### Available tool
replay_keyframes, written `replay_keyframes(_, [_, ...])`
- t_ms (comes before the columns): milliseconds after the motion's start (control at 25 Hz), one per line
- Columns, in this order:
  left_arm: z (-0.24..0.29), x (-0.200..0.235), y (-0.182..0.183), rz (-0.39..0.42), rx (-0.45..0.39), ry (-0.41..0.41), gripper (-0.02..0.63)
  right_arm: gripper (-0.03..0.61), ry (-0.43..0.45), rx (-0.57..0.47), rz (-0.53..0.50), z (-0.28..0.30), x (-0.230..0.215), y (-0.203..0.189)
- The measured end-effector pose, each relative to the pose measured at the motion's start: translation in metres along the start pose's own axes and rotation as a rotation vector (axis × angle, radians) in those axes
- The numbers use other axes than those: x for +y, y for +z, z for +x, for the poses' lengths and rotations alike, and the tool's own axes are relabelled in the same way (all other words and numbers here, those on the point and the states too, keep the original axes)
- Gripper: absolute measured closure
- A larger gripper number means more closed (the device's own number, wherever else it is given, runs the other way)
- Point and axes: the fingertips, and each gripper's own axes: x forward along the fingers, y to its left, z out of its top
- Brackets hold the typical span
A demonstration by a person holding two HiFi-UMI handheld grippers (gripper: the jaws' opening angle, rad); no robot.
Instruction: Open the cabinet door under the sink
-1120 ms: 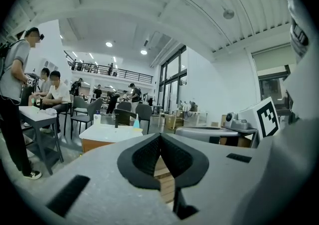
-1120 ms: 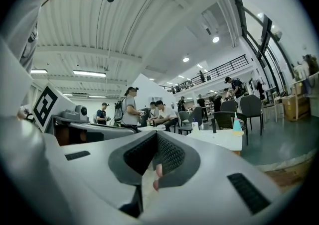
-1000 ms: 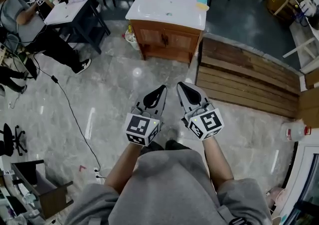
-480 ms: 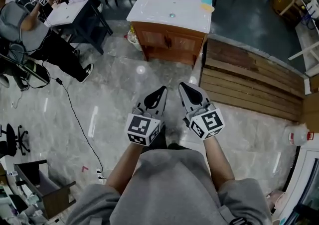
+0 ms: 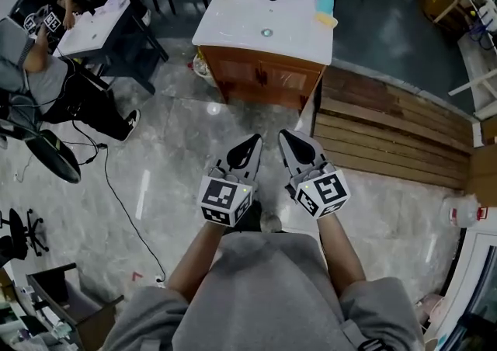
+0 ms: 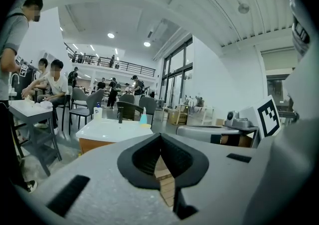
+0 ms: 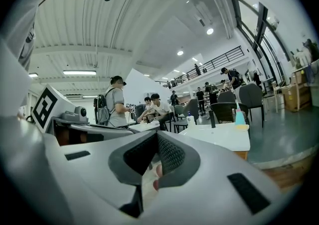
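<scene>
Sink cabinet (image 5: 260, 78) nearer, well ahead, left hand-held gripper (image 5: 254, 140) closed empty, right hand-held gripper (image 5: 284, 134) closed empty

Glossy grey stone floor (image 5: 171, 147) carries everything. Wooden sink cabinet (image 5: 260, 81) stands at the top, slatted wooden planks (image 5: 388, 136) just beside it on the right. Black cable (image 5: 118, 192) trails left, dark-legged table (image 5: 85, 27) sits far left.

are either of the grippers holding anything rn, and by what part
Nothing is held. The left gripper and the right gripper are both shut with nothing between their fingers, in the air short of the sink cabinet.
</scene>
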Motion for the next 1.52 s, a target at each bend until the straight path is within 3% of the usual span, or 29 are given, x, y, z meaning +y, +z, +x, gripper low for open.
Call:
replay_keyframes(520, [0.048, 0.086, 0.003, -0.036, 0.044, -0.066, 0.606, 0.569, -0.083, 0.053, 0.017, 0.090, -0.027, -0.004])
replay_keyframes(960, [0.098, 0.121, -0.015, -0.079, 0.088, -0.088, 0.606, 0.569, -0.130, 0.092, 0.031, 0.128, -0.068, -0.019])
replay_keyframes(1520, [0.203, 0.168, -0.047, -0.142, 0.157, 0.014, 0.606, 0.569, -0.082, 0.154, 0.089, 0.194, -0.172, -0.051])
